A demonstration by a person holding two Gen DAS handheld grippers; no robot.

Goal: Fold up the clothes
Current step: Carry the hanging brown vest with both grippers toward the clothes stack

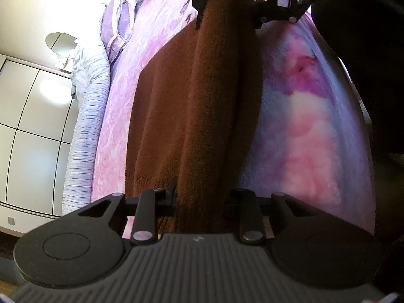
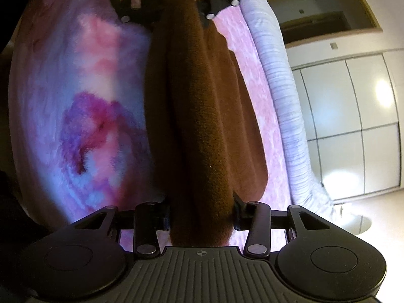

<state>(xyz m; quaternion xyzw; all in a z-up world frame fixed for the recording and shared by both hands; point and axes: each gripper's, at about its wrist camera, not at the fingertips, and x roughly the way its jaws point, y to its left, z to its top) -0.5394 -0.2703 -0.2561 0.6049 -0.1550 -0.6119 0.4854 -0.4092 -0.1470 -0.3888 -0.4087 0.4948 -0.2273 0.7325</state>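
Pink floral bedspread, striped bed edge, white wardrobe.

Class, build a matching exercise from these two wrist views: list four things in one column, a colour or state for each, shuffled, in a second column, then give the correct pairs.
Column one:
1. knitted garment
2. fluffy blanket
3. wardrobe doors
4. left gripper

Column two:
A. glossy white
B. shut on fabric
C. brown
D. pink and purple

Pairs: 1-C, 2-D, 3-A, 4-B
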